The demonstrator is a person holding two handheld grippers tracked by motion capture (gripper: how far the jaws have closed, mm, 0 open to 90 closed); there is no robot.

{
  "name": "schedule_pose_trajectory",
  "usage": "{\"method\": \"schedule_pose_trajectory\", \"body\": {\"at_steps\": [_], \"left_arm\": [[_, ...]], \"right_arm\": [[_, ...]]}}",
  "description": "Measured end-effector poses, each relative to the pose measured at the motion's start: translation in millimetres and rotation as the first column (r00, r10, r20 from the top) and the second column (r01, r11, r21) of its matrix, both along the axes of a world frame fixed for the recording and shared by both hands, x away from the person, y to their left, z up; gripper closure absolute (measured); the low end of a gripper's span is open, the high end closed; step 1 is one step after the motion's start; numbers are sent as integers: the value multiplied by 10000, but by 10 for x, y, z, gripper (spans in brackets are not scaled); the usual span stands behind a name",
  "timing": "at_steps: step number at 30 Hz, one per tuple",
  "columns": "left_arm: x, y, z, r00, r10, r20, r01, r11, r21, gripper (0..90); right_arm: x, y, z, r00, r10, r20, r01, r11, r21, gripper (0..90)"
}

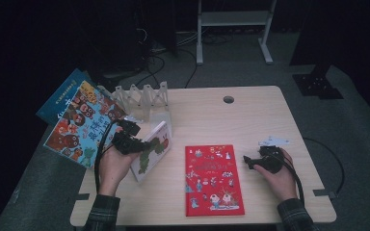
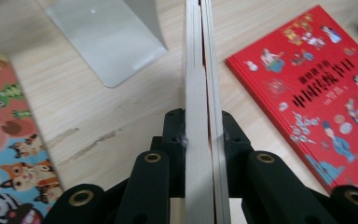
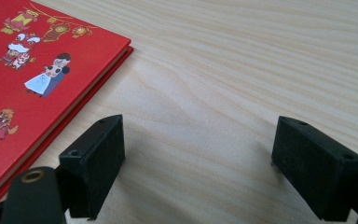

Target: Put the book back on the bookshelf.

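White picture book (image 1: 152, 151), with a green and red drawing on its cover, stands tilted on its lower edge on the table (image 1: 250, 115), clamped in the left gripper (image 1: 136, 143). In the left gripper view the two black jaws press on both sides of the book's page block (image 2: 200, 140), which runs straight up between them. At the far left of the high view two more books hang over the table's left edge: a blue one (image 1: 60, 96) underneath and a colourful animal book (image 1: 79, 122) on top, its cover just beside the left hand (image 1: 112, 166). Behind the held book stands a white rack (image 1: 142, 96) with upright dividers, and its pale metal base plate (image 2: 107, 42) lies just ahead of the book's edge, with a narrow strip of bare wood between them. To the right of the held book, past a band of bare table, a red book (image 1: 213, 179) lies flat, its bottom edge near the table's front edge. Farther right the right gripper (image 1: 249, 162) rests on the wood, jaws wide apart with nothing between them; the red book's corner (image 3: 51, 70) lies just beside its left jaw. Bare wood stretches behind and right of it.
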State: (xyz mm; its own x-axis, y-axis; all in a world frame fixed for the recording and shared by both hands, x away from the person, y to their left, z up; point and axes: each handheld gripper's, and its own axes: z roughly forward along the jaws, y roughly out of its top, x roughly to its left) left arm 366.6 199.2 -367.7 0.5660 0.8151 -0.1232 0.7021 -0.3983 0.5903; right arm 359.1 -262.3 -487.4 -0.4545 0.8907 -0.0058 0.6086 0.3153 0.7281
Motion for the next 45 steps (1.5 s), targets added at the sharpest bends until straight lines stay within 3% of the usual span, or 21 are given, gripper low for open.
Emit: {"method": "schedule_pose_trajectory", "body": {"at_steps": [11,20,22,27,30,45], "left_arm": [[264,54,-25,9970,571,529,-574,9983,39,768],[504,0,-61,9898,940,1070,-964,9952,174,768],[561,-2,-71,9876,1039,1177,-1052,9944,43,768],[722,-24,-90,9845,1148,1328,-1182,9928,178,768],[801,-32,-101,9806,1321,1446,-1336,9910,5,768],[1050,-146,-172,9700,1792,1642,-1782,9838,-209,768]], "right_arm": [[0,0,0,10000,2,-4,-2,10000,1,161],[0,-1,0,10000,2,-4,-2,10000,1,161],[0,-1,0,10000,2,-6,-2,10000,1,161],[0,0,1,10000,-11,-10,11,10000,13,161],[0,0,1,10000,-5,-12,5,10000,6,161],[1,-2,0,10000,8,8,-8,10000,-5,161]]}}
